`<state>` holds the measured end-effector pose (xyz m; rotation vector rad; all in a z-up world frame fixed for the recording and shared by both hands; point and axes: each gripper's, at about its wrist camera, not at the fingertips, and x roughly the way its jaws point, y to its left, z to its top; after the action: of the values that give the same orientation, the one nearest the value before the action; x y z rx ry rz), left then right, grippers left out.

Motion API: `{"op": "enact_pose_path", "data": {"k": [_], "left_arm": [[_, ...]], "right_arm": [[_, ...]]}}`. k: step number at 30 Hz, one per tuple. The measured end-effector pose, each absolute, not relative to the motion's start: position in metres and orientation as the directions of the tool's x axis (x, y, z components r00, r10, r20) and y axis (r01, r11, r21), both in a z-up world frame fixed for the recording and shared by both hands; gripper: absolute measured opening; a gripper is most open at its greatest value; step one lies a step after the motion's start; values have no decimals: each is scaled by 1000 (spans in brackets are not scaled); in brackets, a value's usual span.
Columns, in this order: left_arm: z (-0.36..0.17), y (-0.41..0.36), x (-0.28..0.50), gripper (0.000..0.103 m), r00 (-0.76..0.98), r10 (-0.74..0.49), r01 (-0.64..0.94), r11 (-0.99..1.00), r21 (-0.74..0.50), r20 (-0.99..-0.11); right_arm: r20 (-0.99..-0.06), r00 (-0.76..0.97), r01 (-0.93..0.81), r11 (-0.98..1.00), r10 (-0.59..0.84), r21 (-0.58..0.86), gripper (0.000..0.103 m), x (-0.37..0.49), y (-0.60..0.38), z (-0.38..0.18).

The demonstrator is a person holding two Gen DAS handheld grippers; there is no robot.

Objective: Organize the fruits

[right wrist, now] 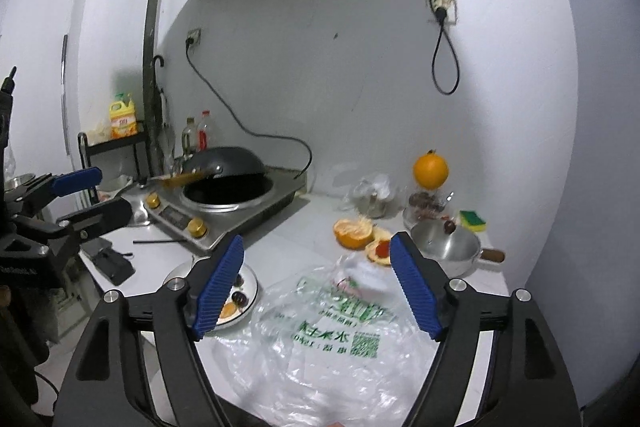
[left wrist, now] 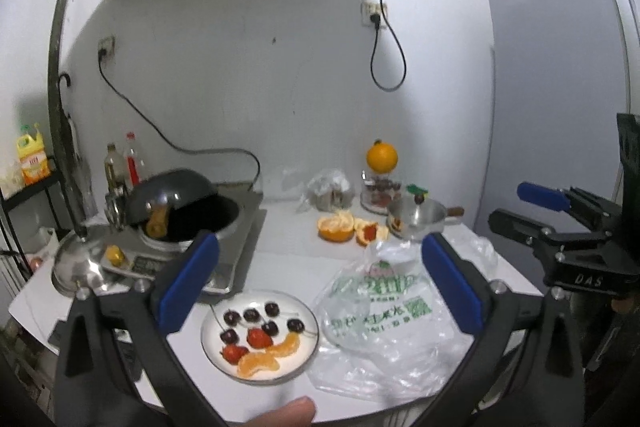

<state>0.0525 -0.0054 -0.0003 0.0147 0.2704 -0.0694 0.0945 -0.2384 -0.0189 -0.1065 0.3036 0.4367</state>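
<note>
Grippers both spread apart, empty: left gripper [left wrist: 320, 283] over round white fruit plate [left wrist: 210, 347], right gripper [right wrist: 318, 287] over clear printed plastic bag [right wrist: 320, 343], frame bottom.

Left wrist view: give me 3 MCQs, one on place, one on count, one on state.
1. Where does the whole orange sit?
A. on the plate
B. atop a glass container by the back wall
C. in the wok

2. How many orange segments lie on the plate?
A. two
B. five
C. none

3. How do the left gripper jaws stand?
A. shut on a cherry
B. shut on the plastic bag
C. open, holding nothing

Answers:
1 B, it perches on the container beside the steel pot.
2 A, two segments near the front rim.
3 C, wide gap between the blue pads.
</note>
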Motion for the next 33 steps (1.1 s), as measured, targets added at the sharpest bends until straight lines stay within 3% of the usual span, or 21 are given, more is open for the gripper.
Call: {"op": "enact_pose_path", "data": {"k": [11,33], "left_arm": [[19,-20,35,102,982,30,-28,1000,13,-185],[17,-24,38,102,991,60,-63,998,-17,-116]], "right_arm": [[-235,880,-435,899,414,-46,79,81,-253,9],[-248,877,-437,898,411,-59,79,91,-249,5]]}}
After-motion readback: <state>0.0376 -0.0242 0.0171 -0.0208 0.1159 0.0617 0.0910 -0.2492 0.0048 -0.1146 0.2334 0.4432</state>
